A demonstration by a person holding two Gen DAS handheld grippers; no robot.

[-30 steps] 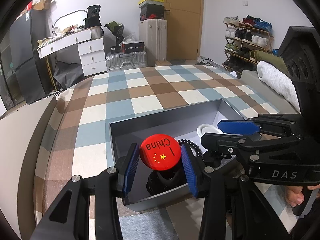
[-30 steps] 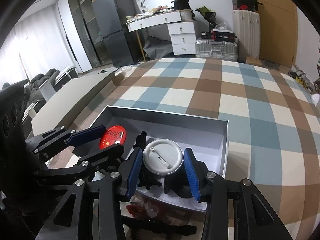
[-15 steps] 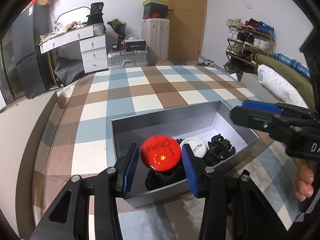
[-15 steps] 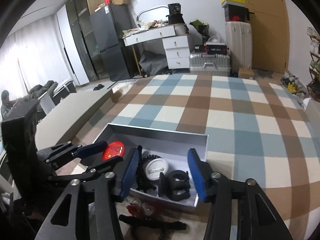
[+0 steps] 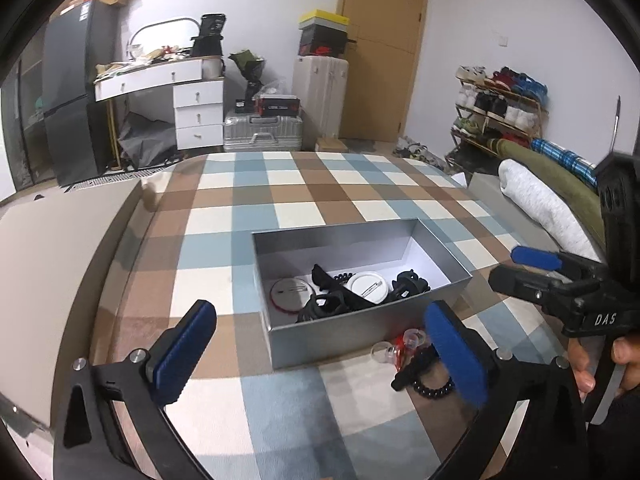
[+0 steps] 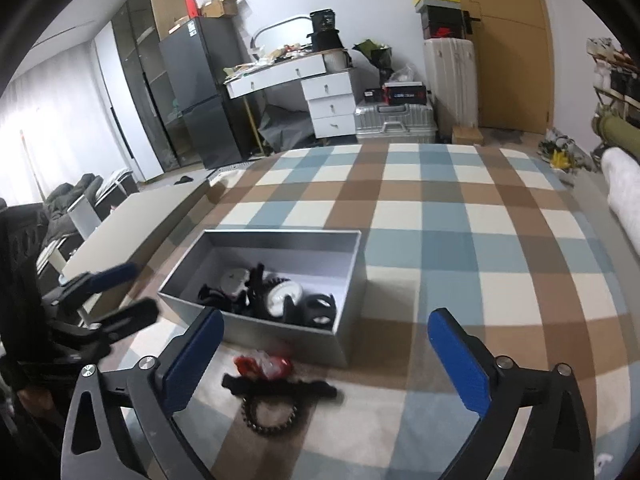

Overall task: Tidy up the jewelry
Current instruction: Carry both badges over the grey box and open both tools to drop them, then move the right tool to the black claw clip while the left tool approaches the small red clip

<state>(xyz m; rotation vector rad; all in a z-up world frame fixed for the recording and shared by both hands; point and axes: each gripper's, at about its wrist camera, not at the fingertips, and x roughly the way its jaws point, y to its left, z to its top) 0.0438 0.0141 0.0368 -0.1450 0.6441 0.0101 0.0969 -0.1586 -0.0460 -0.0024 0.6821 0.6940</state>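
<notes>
Opening wide, my left gripper point(image 5: 320, 360) and right gripper point(image 6: 324, 360) both hold nothing. Remaining jewelry, a black bead bracelet point(image 6: 269, 414) beneath a long hair clip point(image 6: 280, 390), lies on the bed before the grey box's point(image 6: 280, 330) near wall. My right jaws are nearer; the clip's long axis runs across them.

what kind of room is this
Most likely a lived-in bedroom or studio flat, not a lab. A checked blanket covers what looks like a bed, where the grey box sits. Behind it stand a cluttered dresser, suitcases and a shoe rack.
</notes>
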